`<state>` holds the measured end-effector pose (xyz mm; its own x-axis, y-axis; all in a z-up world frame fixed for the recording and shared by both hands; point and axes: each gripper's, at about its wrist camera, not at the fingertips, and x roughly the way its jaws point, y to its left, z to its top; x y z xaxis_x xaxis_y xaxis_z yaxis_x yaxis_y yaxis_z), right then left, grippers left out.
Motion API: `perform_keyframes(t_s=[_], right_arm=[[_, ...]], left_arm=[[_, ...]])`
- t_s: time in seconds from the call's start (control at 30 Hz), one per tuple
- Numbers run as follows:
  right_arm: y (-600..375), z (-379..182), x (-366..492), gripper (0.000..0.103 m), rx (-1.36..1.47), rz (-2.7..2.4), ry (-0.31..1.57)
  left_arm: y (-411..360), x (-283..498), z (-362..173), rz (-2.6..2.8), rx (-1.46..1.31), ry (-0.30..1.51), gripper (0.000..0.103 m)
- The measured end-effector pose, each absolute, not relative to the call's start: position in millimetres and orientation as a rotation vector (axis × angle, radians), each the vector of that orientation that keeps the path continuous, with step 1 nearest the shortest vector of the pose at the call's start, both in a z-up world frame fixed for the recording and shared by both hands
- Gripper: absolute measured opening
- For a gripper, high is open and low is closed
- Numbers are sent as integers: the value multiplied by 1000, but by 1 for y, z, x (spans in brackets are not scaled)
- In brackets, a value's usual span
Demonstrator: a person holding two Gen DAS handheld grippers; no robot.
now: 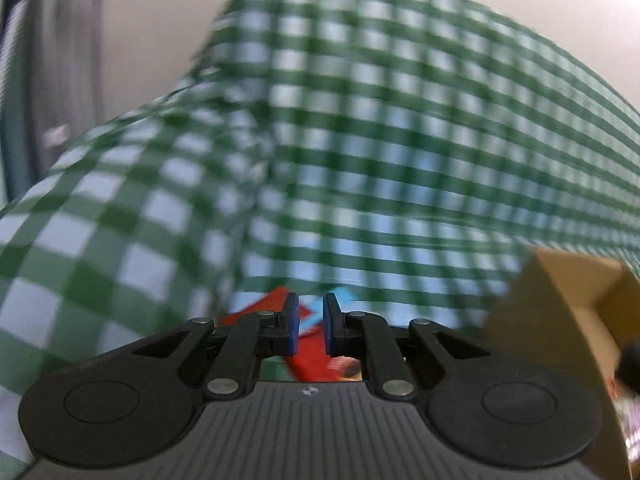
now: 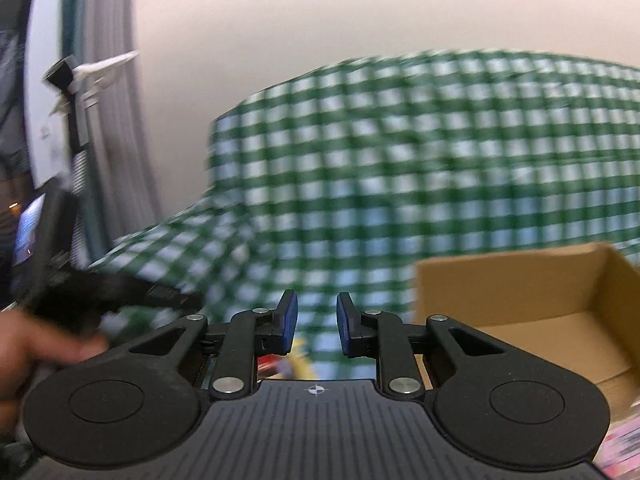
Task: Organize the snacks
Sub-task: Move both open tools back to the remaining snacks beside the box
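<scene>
In the left wrist view my left gripper (image 1: 311,322) has its blue pads a narrow gap apart, with a red snack packet (image 1: 316,354) showing between and under the fingers; whether the pads pinch it is unclear. A brown cardboard box (image 1: 560,304) stands at the right. In the right wrist view my right gripper (image 2: 317,322) is open and empty over the green checked tablecloth (image 2: 400,160). The cardboard box (image 2: 520,292) is open to its right. A yellow and red snack packet (image 2: 294,362) shows beneath the fingers. The views are blurred.
The checked cloth (image 1: 360,140) covers the table up to a pale wall. The person's hand (image 2: 24,344) with the other gripper is at the left of the right wrist view. Pink packets (image 2: 620,448) lie at the lower right.
</scene>
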<state>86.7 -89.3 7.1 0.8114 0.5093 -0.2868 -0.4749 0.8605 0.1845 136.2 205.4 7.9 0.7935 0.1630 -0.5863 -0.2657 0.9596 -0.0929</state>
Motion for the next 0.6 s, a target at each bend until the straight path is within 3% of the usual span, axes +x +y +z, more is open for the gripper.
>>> perform_keyframes(t_s=[0.33, 0.5, 0.6], right_arm=[[-21, -31, 106, 24, 40, 460, 450], [-1, -64, 140, 44, 32, 342, 521], [7, -83, 161, 46, 29, 302, 561]], left_arm=[[235, 155, -13, 277, -164, 675, 13], [229, 178, -39, 268, -97, 726, 14], [229, 192, -57, 259, -75, 762, 18]])
